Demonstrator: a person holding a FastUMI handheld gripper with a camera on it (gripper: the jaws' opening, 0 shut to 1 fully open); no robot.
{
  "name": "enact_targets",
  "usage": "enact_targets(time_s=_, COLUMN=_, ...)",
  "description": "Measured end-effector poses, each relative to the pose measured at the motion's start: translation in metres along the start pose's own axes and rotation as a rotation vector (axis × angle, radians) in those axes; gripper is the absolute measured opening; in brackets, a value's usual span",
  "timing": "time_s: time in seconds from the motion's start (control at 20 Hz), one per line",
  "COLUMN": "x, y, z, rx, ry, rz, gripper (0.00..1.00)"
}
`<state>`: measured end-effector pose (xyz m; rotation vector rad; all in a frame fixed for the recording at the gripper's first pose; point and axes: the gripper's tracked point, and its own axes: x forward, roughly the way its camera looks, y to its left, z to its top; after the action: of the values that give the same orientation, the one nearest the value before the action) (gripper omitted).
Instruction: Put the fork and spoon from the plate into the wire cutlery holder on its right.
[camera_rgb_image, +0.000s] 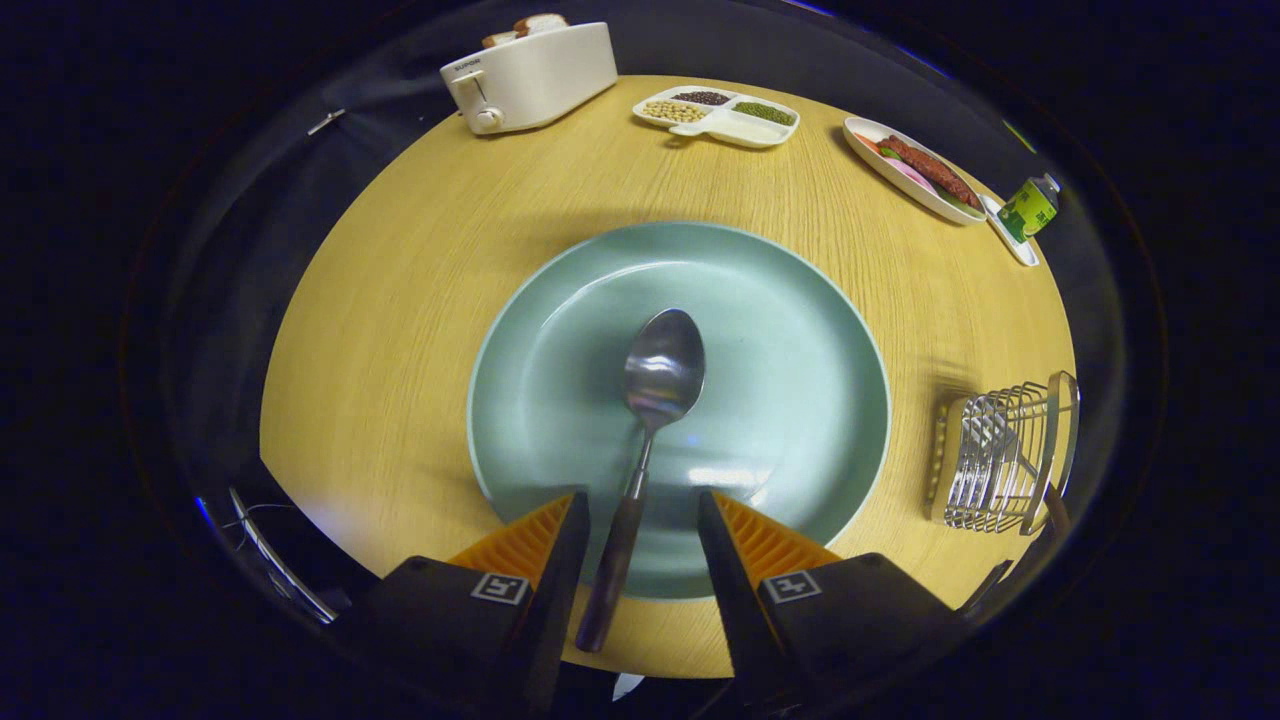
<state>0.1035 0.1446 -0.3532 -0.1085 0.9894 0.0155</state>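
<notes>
Fingers (640, 530) spread wide, straddling the spoon (645, 440) handle without touching it. Spoon resting on the plate (800, 330), long axis running straight ahead between the fingers, bowl beyond them. Wire cutlery holder (1000, 455) off right on the desk (400, 280), apparently holding something already.

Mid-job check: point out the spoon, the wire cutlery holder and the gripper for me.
spoon (663, 372): gripper view, on its bowl, lying on the plate.
wire cutlery holder (985, 462): gripper view, on its wire side, right of the plate.
gripper (641, 520): gripper view, midway between the open fingers, which straddle the spoon handle.
</notes>
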Motion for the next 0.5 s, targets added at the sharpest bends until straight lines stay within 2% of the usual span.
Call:
enact_targets(time_s=0.2, x=0.001, y=-0.006, z=-0.001, rx=-0.009, ry=0.034, rz=-0.003, gripper=0.36)
enact_targets(time_s=0.3, x=-0.002, y=-0.011, z=0.0, rx=-0.003, ry=0.062, rz=-0.01, gripper=0.33)
enact_targets(time_s=0.35, x=0.0, y=-0.012, z=0.002, rx=0.007, ry=0.064, rz=-0.005, gripper=0.29)
enact_targets(time_s=0.4, x=0.003, y=-0.012, z=0.001, rx=-0.003, ry=0.072, rz=0.006, gripper=0.16)
enact_targets(time_s=0.5, x=0.002, y=-0.01, z=-0.001, rx=-0.038, ry=0.081, rz=0.028, gripper=0.16)
